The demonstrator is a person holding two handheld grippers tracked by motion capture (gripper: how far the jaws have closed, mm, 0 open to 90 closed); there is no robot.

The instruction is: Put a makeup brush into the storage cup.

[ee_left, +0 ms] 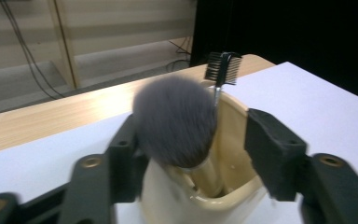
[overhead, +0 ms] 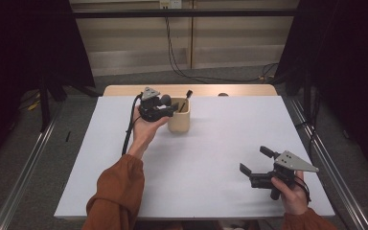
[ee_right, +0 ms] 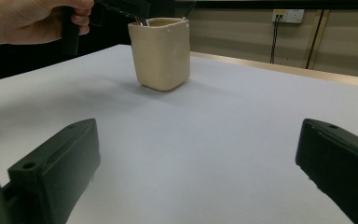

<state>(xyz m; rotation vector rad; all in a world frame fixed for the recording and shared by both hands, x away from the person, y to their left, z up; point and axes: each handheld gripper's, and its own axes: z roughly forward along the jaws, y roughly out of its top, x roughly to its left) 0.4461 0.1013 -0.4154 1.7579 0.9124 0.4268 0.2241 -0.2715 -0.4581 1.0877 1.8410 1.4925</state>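
Note:
A cream cup (overhead: pixel 179 120) stands at the back of the white table, and it is also in the right gripper view (ee_right: pixel 161 53). In it stand a fluffy grey makeup brush (ee_left: pixel 175 121), head up, and a small black comb brush (ee_left: pixel 223 67). My left gripper (overhead: pixel 171 107) hovers at the cup's rim. Its jaws stand apart on either side of the brush head (ee_left: pixel 193 126); the head lies close to the left jaw and neither pad presses on it. My right gripper (overhead: pixel 255 160) rests open near the front right, nothing between its jaws (ee_right: pixel 200 140).
A white sheet (overhead: pixel 211 143) covers the table, with a strip of bare wood (overhead: pixel 239 90) along the far edge and a small dark object (overhead: pixel 223 94) on it. Cables (overhead: pixel 172 52) hang down the back wall. Black curtains flank both sides.

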